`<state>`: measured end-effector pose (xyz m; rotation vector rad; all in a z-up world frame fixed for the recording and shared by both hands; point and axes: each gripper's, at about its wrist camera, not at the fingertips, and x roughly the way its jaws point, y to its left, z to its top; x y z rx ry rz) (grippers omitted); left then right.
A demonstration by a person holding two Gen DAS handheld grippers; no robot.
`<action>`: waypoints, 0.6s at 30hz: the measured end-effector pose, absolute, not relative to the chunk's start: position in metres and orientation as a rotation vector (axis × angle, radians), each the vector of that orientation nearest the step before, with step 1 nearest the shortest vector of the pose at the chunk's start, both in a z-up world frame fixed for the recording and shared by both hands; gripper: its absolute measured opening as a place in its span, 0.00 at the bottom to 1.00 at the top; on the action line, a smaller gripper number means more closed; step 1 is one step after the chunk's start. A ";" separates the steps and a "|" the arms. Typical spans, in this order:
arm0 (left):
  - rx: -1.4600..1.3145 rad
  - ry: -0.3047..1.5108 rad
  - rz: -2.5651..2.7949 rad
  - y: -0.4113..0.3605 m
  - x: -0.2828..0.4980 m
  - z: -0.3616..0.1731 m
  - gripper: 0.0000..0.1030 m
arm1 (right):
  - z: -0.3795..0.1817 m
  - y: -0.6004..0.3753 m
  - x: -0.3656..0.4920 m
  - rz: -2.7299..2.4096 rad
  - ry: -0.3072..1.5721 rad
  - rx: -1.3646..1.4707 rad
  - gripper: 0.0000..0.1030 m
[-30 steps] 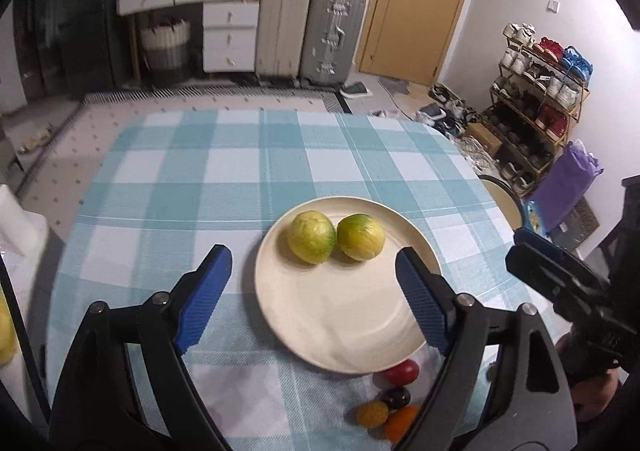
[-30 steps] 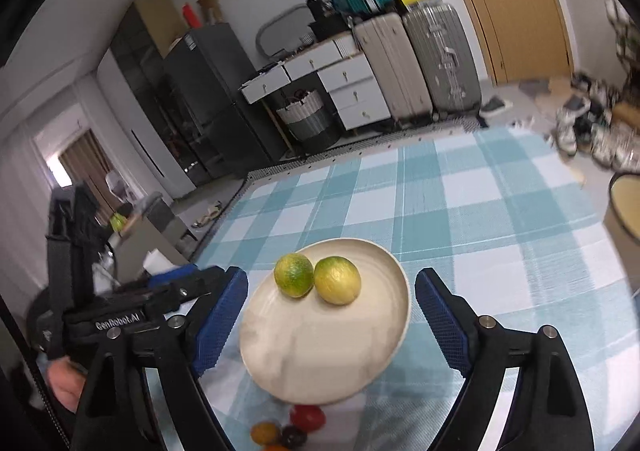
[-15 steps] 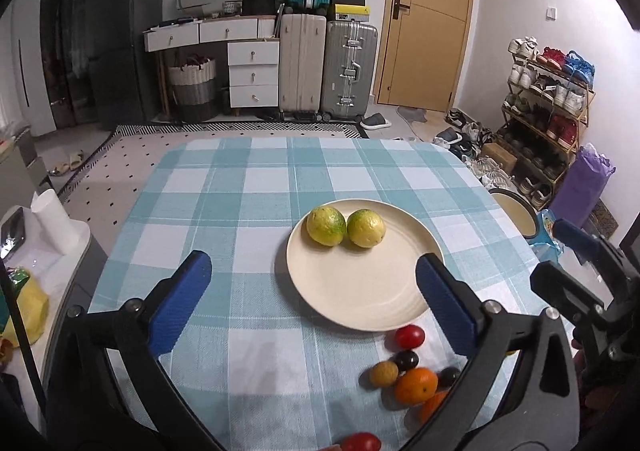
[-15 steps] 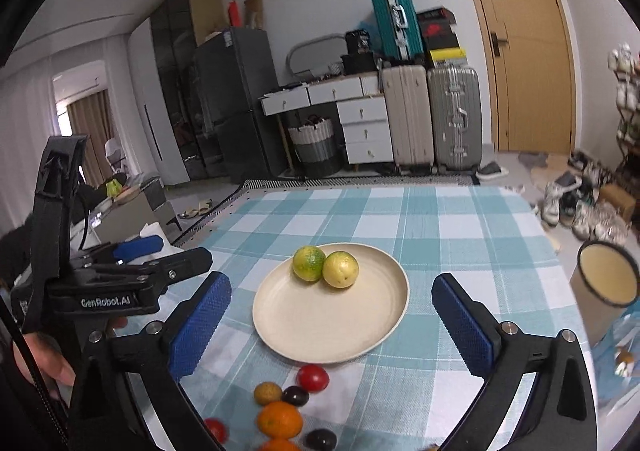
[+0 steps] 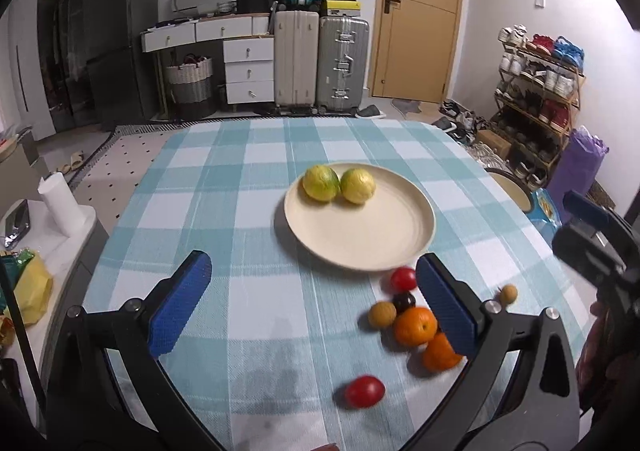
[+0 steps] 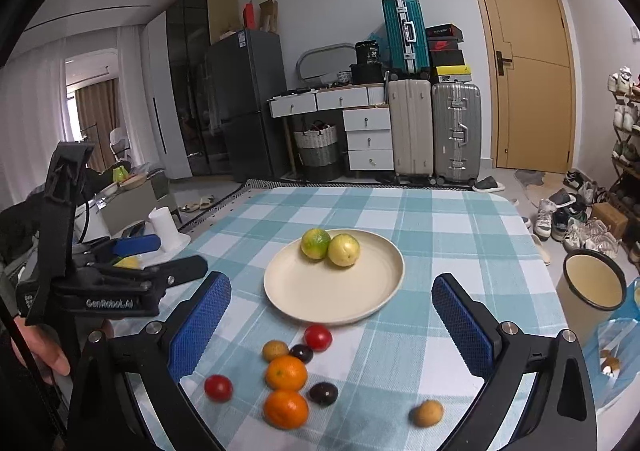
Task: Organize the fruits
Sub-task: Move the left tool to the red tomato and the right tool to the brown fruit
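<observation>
Two limes (image 6: pixel 330 247) sit on the plate (image 6: pixel 340 295) beyond our jaws; both grippers, left (image 5: pixel 316 305) and right (image 6: pixel 332 325), gape empty; oranges (image 6: pixel 286 372) lie between the right jaws.

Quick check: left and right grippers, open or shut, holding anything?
Left gripper: open, holding nothing.
Right gripper: open, holding nothing.
</observation>
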<state>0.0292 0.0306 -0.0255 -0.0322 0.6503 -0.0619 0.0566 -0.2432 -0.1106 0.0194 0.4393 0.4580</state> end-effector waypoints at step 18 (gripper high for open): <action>-0.038 0.787 -0.110 0.030 0.018 -0.092 0.99 | -0.145 -0.271 0.034 0.425 0.490 0.131 1.00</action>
